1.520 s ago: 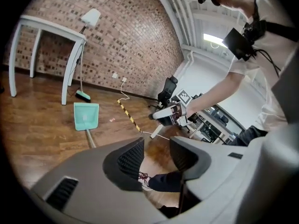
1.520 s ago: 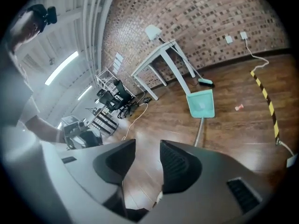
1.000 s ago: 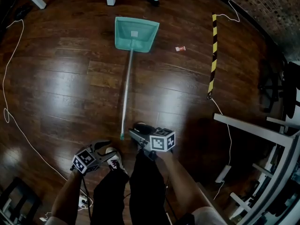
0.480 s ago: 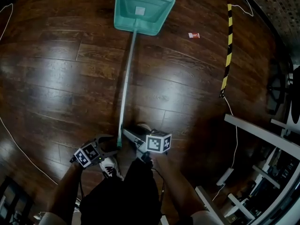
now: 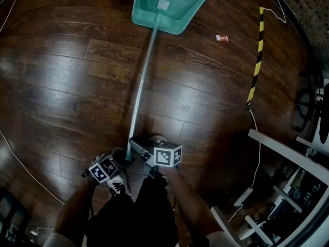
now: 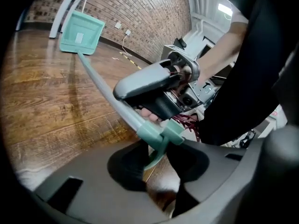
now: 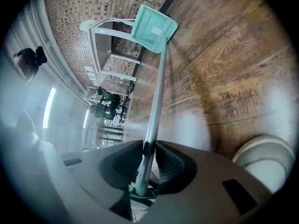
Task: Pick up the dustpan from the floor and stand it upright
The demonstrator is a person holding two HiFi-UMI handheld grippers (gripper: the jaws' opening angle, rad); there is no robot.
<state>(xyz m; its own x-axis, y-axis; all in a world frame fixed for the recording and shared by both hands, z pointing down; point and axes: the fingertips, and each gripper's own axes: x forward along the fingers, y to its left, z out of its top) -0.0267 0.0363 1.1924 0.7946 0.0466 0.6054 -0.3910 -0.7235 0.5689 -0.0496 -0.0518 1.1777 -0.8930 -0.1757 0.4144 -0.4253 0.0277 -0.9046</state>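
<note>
The teal dustpan [image 5: 167,6] lies on the dark wood floor at the top of the head view. Its long grey handle [image 5: 141,86] runs down toward my feet. My right gripper [image 5: 134,145] has just closed, and its pads clamp the pole [image 7: 156,101] just above the teal end cap [image 7: 140,190]. My left gripper [image 5: 121,161] sits right behind it; its jaws have just closed too. The teal hanging loop [image 6: 156,148] at the handle's tip is pinched between them. The left gripper view shows the right gripper [image 6: 149,85] on the pole and the pan [image 6: 81,31] far off.
A yellow-and-black striped strip [image 5: 256,60] and a small red-white scrap [image 5: 222,37] lie to the right of the pan. A white cable [image 5: 20,163] curves along the left. White metal frames [image 5: 288,148] stand at the right. My shoe [image 5: 119,187] is just below the grippers.
Both grippers have come down to the handle's near end. The right jaws, open before, have closed on the pole, and the left jaws have closed on the end loop.
</note>
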